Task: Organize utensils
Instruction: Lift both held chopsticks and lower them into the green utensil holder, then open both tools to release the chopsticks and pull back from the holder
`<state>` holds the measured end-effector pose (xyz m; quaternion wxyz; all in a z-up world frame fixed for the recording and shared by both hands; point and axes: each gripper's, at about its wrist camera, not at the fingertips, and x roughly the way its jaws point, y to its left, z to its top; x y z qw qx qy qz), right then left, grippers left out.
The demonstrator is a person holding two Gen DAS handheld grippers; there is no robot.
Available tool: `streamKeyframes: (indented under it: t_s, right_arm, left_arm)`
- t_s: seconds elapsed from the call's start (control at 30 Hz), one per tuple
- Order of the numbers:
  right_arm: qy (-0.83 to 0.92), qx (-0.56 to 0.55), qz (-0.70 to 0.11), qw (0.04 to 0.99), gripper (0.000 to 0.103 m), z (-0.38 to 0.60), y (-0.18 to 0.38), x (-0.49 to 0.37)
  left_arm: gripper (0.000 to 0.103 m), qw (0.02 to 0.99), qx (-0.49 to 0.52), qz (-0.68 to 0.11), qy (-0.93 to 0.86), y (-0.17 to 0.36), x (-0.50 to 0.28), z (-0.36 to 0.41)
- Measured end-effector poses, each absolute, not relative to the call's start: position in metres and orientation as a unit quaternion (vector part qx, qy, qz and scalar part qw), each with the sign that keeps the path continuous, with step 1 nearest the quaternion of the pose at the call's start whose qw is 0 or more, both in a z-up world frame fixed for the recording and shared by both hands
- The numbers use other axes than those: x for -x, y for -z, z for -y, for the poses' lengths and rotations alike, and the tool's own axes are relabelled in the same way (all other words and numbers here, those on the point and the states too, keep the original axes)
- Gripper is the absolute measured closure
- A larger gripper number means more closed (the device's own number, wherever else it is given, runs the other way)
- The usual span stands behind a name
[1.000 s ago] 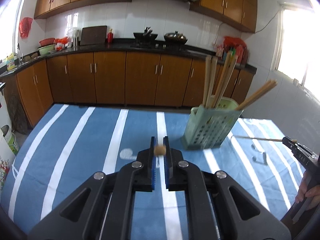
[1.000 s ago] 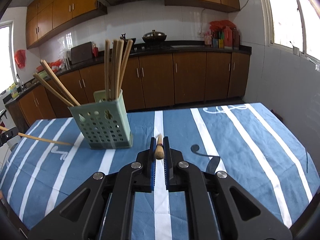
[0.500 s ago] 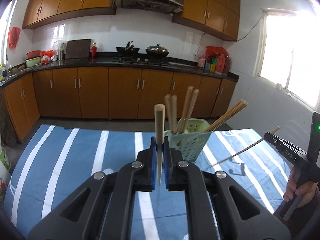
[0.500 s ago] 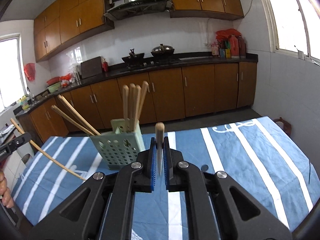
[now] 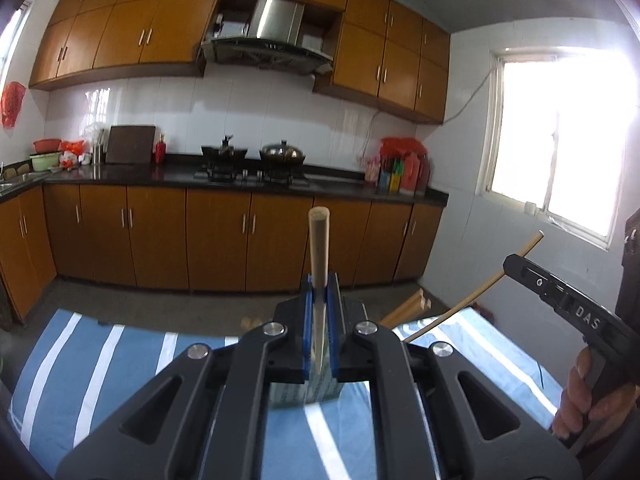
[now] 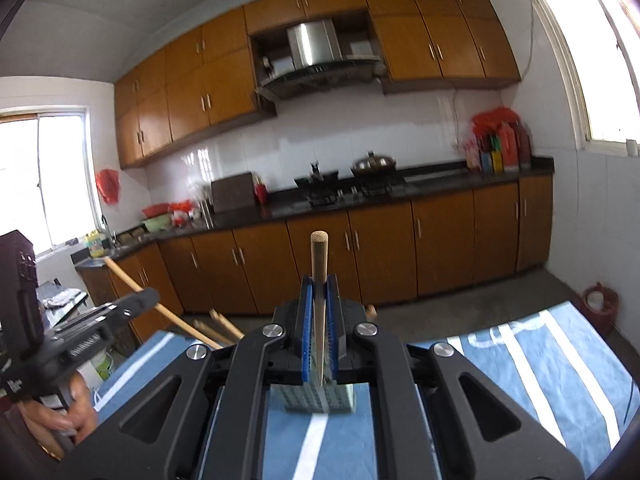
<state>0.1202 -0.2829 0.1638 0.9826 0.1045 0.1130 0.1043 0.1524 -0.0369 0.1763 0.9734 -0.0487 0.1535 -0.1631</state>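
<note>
My left gripper (image 5: 319, 286) is shut on a wooden chopstick (image 5: 319, 240) that stands upright between its blue pads. My right gripper (image 6: 319, 286) is shut on another wooden chopstick (image 6: 319, 264), also upright. The pale green perforated utensil holder (image 5: 304, 394) sits on the striped cloth directly below and behind the left gripper's fingers, mostly hidden; it also shows in the right wrist view (image 6: 320, 398). Chopsticks (image 5: 404, 308) lean out of it to the right. The right gripper also shows in the left wrist view (image 5: 516, 264), holding its chopstick (image 5: 480, 288) at a slant.
A blue cloth with white stripes (image 5: 100, 356) covers the table. Brown kitchen cabinets (image 5: 216, 236) and a black counter with a stove stand beyond the table's far edge. A red bin (image 6: 598, 304) stands on the floor at the right.
Both grippers have risen and tilted upward with their chopsticks. The holder has dropped from the middle of each view to under the fingers. The chopsticks now point up.
</note>
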Motion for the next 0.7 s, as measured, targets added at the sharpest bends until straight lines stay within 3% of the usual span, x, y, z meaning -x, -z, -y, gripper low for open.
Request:
streamKeyframes:
  t_s: [0.27,0.7]
  right_arm:
    - [-0.099,-0.092,-0.103,0.986,0.096,0.268,-0.166,-0.152]
    - [-0.093,-0.110,-0.166,0.976,0.096,0.264,-0.129,-0.197]
  left_arm:
    - [0.095,0.980,0.053,-0.138,0.131,-0.185,-0.184,0.050]
    - [0.095,0.976,0.059,-0.178,0.113,-0.148,-0.225,0.048]
